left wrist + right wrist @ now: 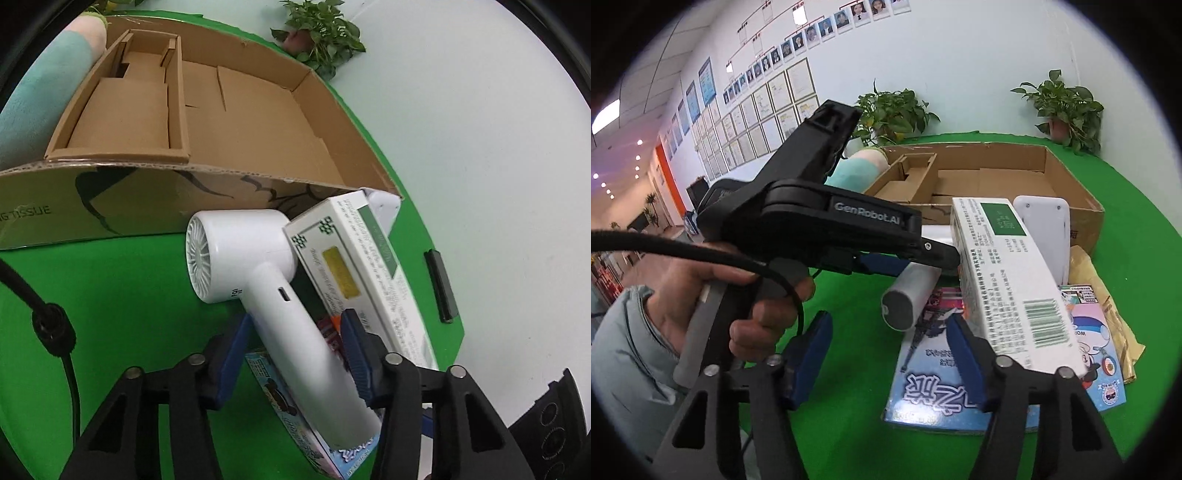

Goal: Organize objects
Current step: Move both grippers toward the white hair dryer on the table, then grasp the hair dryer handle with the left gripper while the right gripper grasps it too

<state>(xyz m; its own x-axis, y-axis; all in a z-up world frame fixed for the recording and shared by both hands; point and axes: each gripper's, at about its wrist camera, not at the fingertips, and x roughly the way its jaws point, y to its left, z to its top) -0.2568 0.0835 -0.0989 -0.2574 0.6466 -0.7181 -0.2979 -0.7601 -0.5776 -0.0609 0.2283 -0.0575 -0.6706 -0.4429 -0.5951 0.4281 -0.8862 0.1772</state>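
An office or company workspace: beyond the right gripper (886, 354), to its left, a white wall (960, 48) carries rows of staff portrait photos (812, 33) and framed certificates (768, 110); potted plants (1067, 107) stand behind a green-covered bench (1137, 221), ceiling lights (605, 116) line a corridor.

Left wrist view: cardboard box (229, 122) at 12 o'clock, an insert tray (122, 103) in its left end. Before it, hair dryer (273, 280) at centre, handle lying on a booklet (295, 417) at 6 o'clock. Carton (362, 266) at 3 o'clock leans on the dryer. Plant (321, 33) behind the box.
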